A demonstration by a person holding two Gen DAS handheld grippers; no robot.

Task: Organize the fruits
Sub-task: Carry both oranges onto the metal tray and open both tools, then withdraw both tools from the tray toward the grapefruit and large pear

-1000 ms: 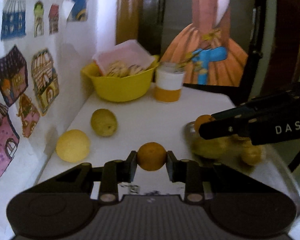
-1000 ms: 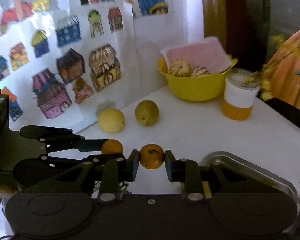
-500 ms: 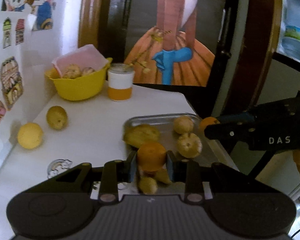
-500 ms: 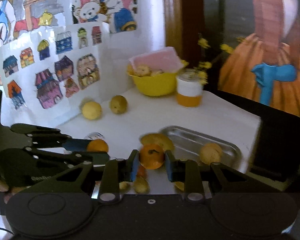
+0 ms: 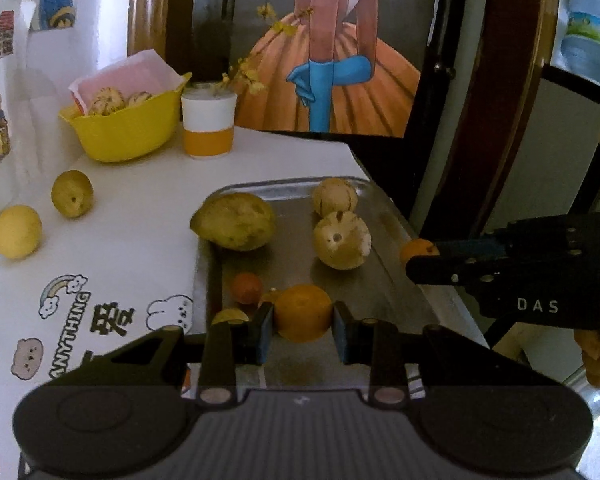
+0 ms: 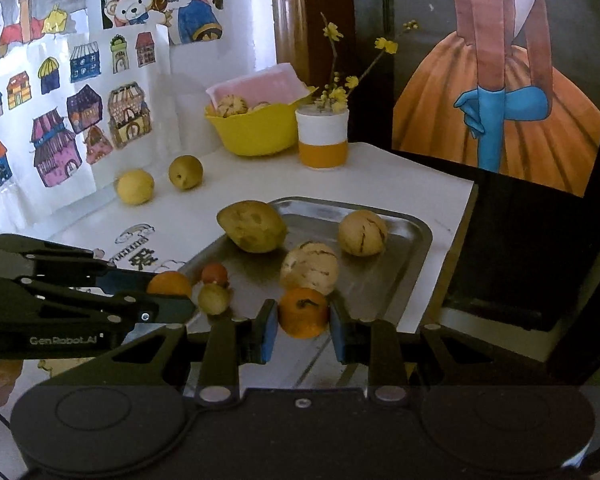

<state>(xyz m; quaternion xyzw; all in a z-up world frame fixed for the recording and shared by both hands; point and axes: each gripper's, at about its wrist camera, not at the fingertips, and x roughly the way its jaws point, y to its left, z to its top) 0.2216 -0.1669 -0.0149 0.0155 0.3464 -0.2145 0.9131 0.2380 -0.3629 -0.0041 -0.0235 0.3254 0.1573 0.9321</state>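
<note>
Oranges [image 5: 303, 312] clamped — steel tray [image 5: 384, 284], white table [image 5: 148, 216].

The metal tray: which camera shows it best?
The right wrist view: the tray shows its far rim and right corner unblocked. In the left wrist view the tray is partly covered by the right gripper.

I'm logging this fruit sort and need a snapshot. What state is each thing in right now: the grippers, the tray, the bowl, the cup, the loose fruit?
Left gripper: shut on an orange.
Right gripper: shut on another orange.
Tray: partly filled, several fruits inside.
Big yellow-brown fruit: resting on the tray's edge.
Yellow bowl: holds fruit and a pink cloth.
Cup: upright, holding flower twigs.
Two yellow fruits: loose on the table, not in the tray.
</note>
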